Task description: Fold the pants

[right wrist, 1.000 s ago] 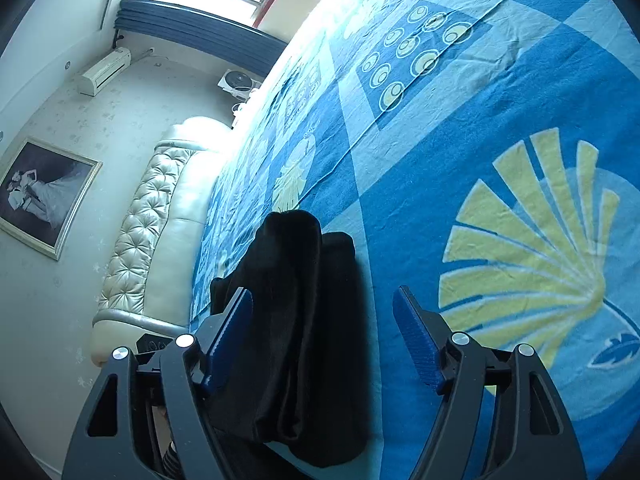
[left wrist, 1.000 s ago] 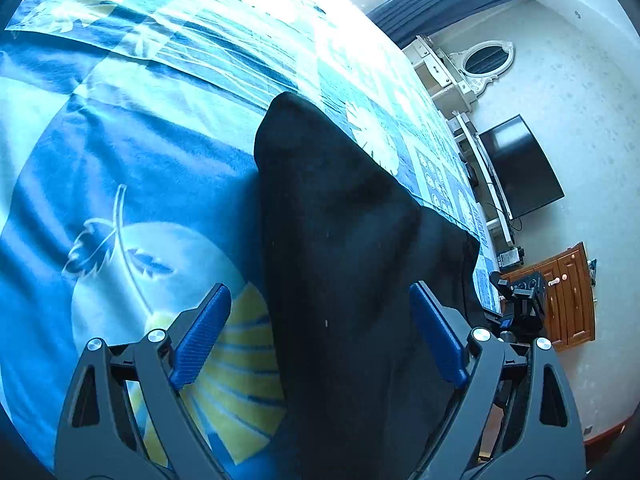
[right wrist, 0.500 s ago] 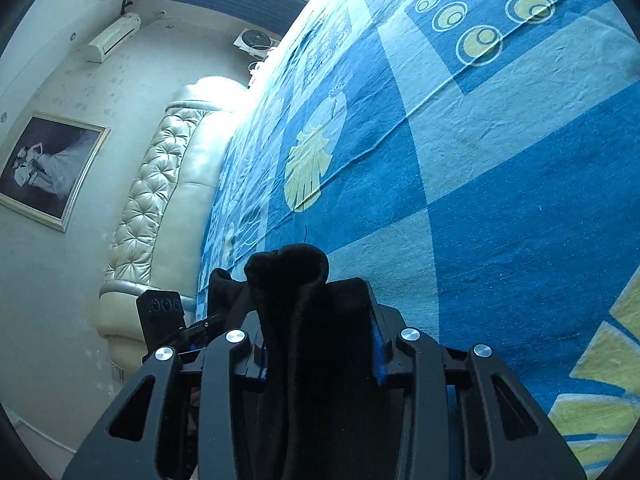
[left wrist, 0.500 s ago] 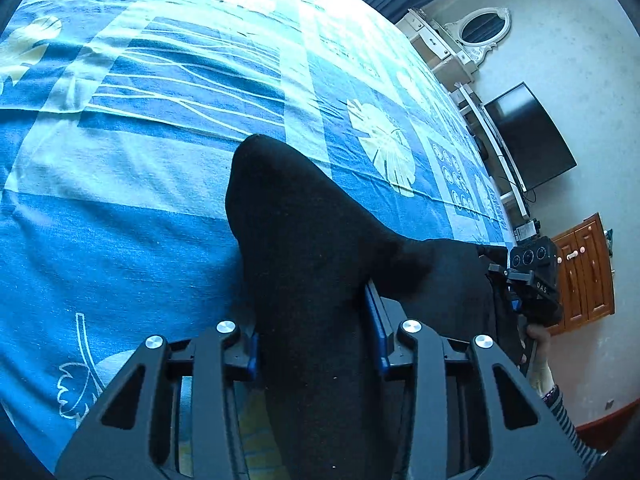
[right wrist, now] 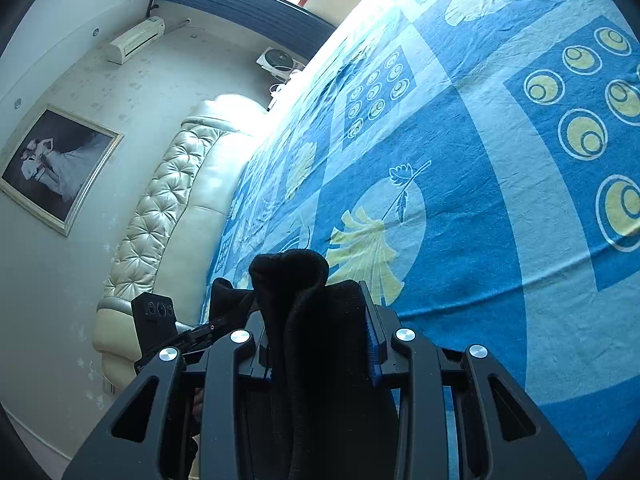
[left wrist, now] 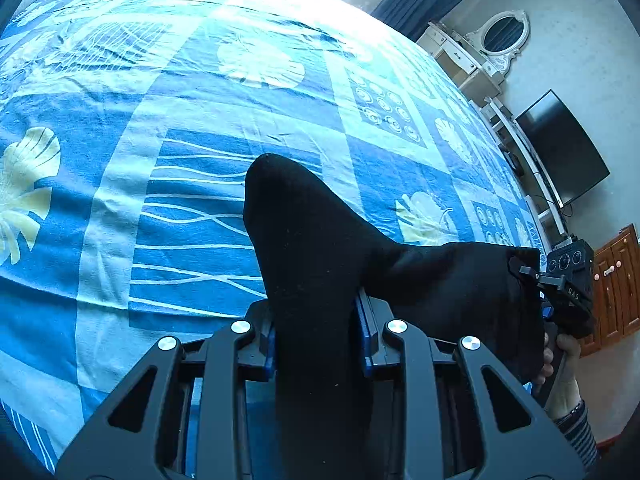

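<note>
Clamping down on both ends now: the left gripper (left wrist: 316,332) has just been closing and its jaws pinch a bunched corner of the black knit pants (left wrist: 320,248), and the right gripper (right wrist: 320,332) has just been closing too, on its own thick wad of the same cloth. The pants hang stretched between the two, long axis running gripper to gripper, lifted above the blue patterned bedsheet (left wrist: 192,128). Each hand has its end, neither nearer. The open bed lies straight ahead of both, I'd say for laying the fold. No containers anywhere in sight.
</note>
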`<state>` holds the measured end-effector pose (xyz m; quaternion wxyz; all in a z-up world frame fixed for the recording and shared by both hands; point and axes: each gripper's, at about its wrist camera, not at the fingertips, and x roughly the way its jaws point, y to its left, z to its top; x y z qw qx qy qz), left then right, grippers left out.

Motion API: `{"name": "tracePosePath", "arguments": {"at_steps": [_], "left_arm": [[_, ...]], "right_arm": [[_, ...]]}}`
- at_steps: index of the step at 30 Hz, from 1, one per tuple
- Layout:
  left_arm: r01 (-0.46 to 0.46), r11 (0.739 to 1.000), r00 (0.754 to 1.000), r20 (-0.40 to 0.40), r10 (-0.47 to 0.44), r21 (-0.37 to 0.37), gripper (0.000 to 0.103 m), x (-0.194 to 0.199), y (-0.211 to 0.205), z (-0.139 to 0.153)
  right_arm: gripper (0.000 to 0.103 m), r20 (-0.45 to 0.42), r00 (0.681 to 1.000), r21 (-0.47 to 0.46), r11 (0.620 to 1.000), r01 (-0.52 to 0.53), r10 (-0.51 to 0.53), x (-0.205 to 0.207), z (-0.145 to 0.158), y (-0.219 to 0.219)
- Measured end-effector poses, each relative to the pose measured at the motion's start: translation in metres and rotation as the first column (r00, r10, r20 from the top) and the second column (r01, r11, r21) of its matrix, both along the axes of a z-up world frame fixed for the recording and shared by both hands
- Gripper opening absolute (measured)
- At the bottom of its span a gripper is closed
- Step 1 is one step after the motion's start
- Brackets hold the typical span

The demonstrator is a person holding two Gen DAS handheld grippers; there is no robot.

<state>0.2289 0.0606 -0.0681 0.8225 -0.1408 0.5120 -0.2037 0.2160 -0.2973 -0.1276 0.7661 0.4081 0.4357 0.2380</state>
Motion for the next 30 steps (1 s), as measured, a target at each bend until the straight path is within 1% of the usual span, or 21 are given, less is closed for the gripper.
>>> {"name": "tracePosePath", "arguments": {"at_steps": [1, 2, 4, 5, 7, 12, 21, 25, 30], "left_arm": [[-0.006, 1.000, 1.000, -0.020, 0.007, 0.005, 0.030, 0.003, 0.004, -0.009], [-0.016, 1.000, 0.999, -0.031, 0.016, -0.006, 0.033, 0.004, 0.007, -0.016], [-0.036, 0.997, 0.999, -0.040, 0.034, -0.067, 0.035, 0.003, 0.014, -0.025], [-0.040, 0.995, 0.999, -0.039, 0.037, -0.089, 0.036, 0.003, 0.016, -0.027], [-0.038, 0.994, 0.999, -0.023, 0.036, -0.099, 0.036, 0.000, 0.017, -0.029], [-0.034, 0.992, 0.999, 0.016, 0.036, -0.120, 0.037, -0.003, 0.018, -0.032], [-0.011, 0.995, 0.993, 0.119, 0.023, -0.101, 0.038, -0.016, 0.015, -0.031], [0.003, 0.995, 0.991, 0.132, 0.010, -0.096, 0.040, -0.015, 0.015, -0.031], [0.002, 0.994, 0.991, 0.136, 0.013, -0.112, 0.042, -0.015, 0.017, -0.034]], "right_arm": [[0.033, -0.028, 1.000, -0.010, 1.000, 0.000, -0.001, 0.004, -0.010, -0.001], [0.033, -0.057, 0.998, 0.003, 1.000, 0.002, -0.002, 0.007, -0.022, -0.004], [0.032, -0.078, 0.997, 0.093, 0.996, 0.012, -0.005, 0.008, -0.039, -0.014], [0.031, -0.071, 0.997, 0.105, 0.994, 0.006, 0.002, 0.007, -0.041, -0.016], [0.031, -0.052, 0.999, 0.083, 0.997, -0.004, 0.008, 0.005, -0.039, -0.014], [0.031, -0.041, 0.999, 0.093, 0.996, -0.003, 0.007, 0.004, -0.039, -0.015], [0.031, -0.001, 1.000, 0.104, 0.995, -0.005, 0.005, 0.003, -0.040, -0.014], [0.031, 0.011, 1.000, 0.104, 0.995, -0.005, 0.003, 0.003, -0.040, -0.014], [0.031, 0.033, 0.999, 0.107, 0.994, -0.002, -0.001, 0.001, -0.040, -0.014]]}}
